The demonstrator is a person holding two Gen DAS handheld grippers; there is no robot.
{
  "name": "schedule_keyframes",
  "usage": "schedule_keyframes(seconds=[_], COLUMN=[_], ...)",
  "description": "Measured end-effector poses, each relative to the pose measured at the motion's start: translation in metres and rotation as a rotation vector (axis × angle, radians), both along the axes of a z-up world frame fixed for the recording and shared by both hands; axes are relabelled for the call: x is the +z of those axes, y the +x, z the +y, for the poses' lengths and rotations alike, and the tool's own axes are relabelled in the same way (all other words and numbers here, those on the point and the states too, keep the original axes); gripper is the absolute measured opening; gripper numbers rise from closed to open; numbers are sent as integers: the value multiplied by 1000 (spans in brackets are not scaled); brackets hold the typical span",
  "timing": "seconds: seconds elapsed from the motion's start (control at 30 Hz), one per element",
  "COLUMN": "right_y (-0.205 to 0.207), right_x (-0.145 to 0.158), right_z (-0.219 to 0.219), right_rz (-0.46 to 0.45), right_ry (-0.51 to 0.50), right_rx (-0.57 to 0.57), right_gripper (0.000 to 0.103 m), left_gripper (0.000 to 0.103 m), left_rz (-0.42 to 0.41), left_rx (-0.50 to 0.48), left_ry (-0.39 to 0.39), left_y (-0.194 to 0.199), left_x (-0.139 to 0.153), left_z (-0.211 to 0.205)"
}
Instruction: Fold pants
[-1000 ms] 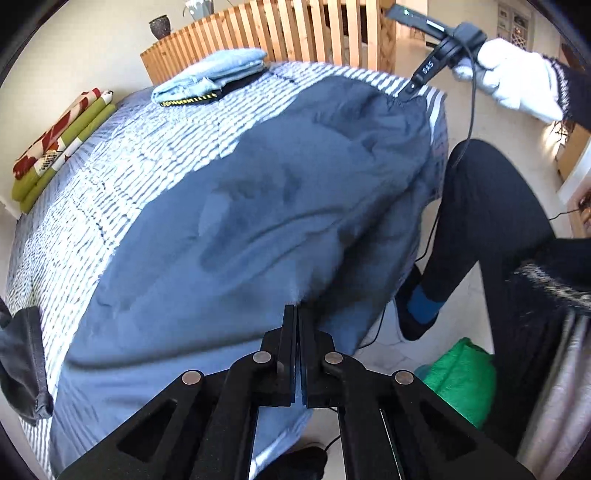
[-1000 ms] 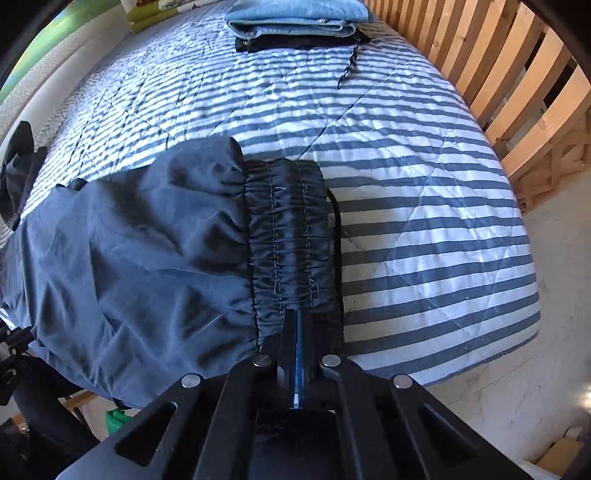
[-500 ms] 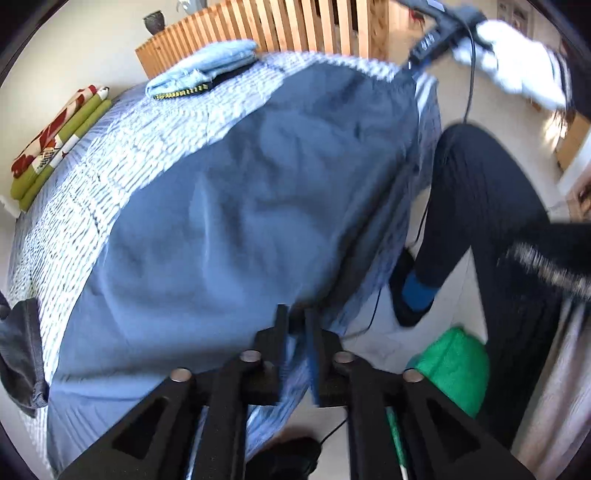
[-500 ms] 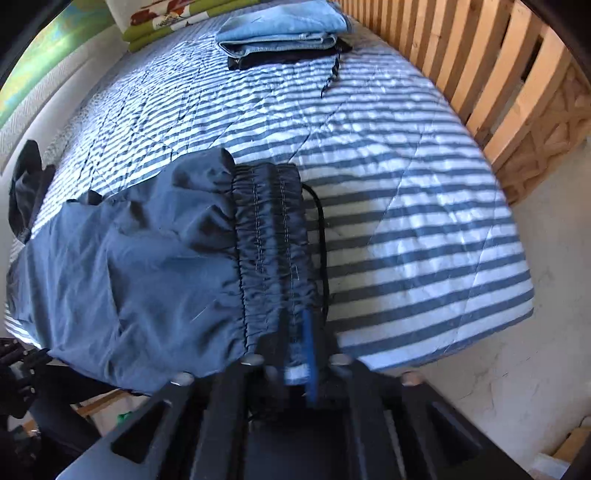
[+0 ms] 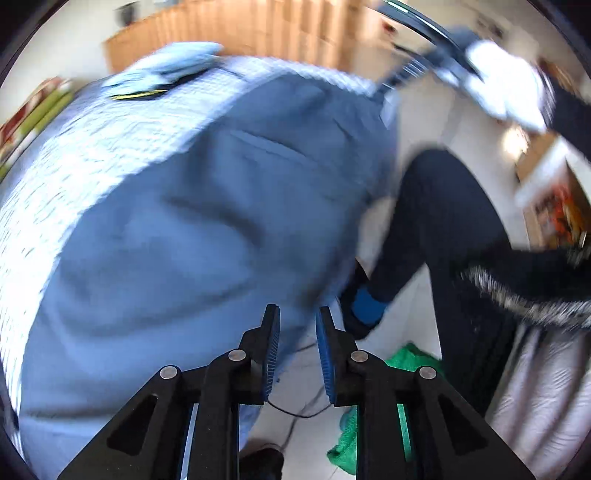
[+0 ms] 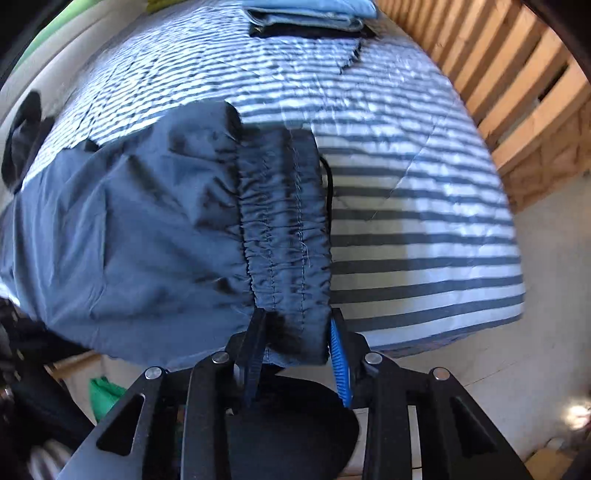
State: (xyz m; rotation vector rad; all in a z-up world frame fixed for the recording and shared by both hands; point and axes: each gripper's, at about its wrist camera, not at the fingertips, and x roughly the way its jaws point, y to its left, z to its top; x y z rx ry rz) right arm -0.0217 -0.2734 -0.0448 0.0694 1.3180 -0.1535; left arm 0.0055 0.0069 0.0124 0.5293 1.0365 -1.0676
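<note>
The dark blue pants lie spread over the near edge of the striped bed. My left gripper hovers at their hanging edge. Its jaws are opening and the blue pads stand apart, gripping nothing. In the right wrist view the gathered elastic waistband of the pants runs toward me. Its near corner sits between the jaws of my right gripper, which are closing, with the pads not pinching the cloth. A white-gloved hand holds that gripper at the top right, blurred.
A folded stack of light blue clothes sits at the bed's far end, beside a wooden slatted rail. A dark garment lies at the left. The person's dark-trousered leg and a green bag are beside the bed.
Both grippers were shut on the pants' edge and have parted their jaws. The left one has let go and drawn back a little. The right one now straddles the waistband corner.
</note>
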Motion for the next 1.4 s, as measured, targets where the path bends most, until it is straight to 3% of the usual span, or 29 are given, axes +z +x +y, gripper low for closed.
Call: schedule_keyframes(seconds=[0.13, 0.2, 0.27, 0.37, 0.5, 0.57, 0.6, 0.73, 0.8, 0.83, 0.87, 0.93, 1.0, 1.17, 1.23, 1.4], right_y=[20, 45, 71, 100, 111, 110, 107, 104, 103, 104, 104, 105, 108, 98, 94, 98], right_x=[42, 46, 37, 13, -17, -24, -26, -31, -27, -27, -27, -35, -45, -72, -70, -68], right_z=[4, 11, 16, 9, -25, -37, -39, -50, -56, -58, -59, -59, -55, -42, -37, -55], right_rz=[-153, -193, -179, -117, -68, -68, -71, -79, -99, -107, -106, -76, -33, 25, 1, -54], right_ry=[23, 8, -21, -93, 67, 150, 172, 256, 290, 293, 300, 333, 342, 415, 386, 450], right_rx=[15, 51, 103, 104, 33, 14, 5, -12, -22, -21, -19, -10, 18, 55, 76, 5], right_gripper=[44, 51, 61, 64, 64, 66, 68, 70, 70, 70, 71, 72, 73, 74, 74, 74], left_gripper=[23, 30, 60, 62, 61, 58, 49, 38, 23, 5, 0, 0, 0, 0, 0, 0], left_rz=[-102, -117, -65, 2, 181, 246, 262, 300, 295, 288, 266, 223, 211, 199, 173, 122], left_rx=[206, 278, 319, 381, 447, 435, 415, 346, 317, 303, 293, 280, 304, 495, 515, 482], left_ry=[-3, 1, 7, 14, -25, -8, 4, 27, 58, 76, 93, 95, 35, -133, -116, -72], left_y=[82, 127, 167, 219, 269, 278, 275, 263, 254, 249, 245, 235, 233, 251, 254, 251], left_x=[29, 30, 22, 3, -28, -47, -53, -68, -73, -76, -78, -76, -66, -33, -31, -29], left_z=[21, 22, 18, 9, -8, -19, -24, -40, -48, -51, -54, -57, -51, 1, 9, 4])
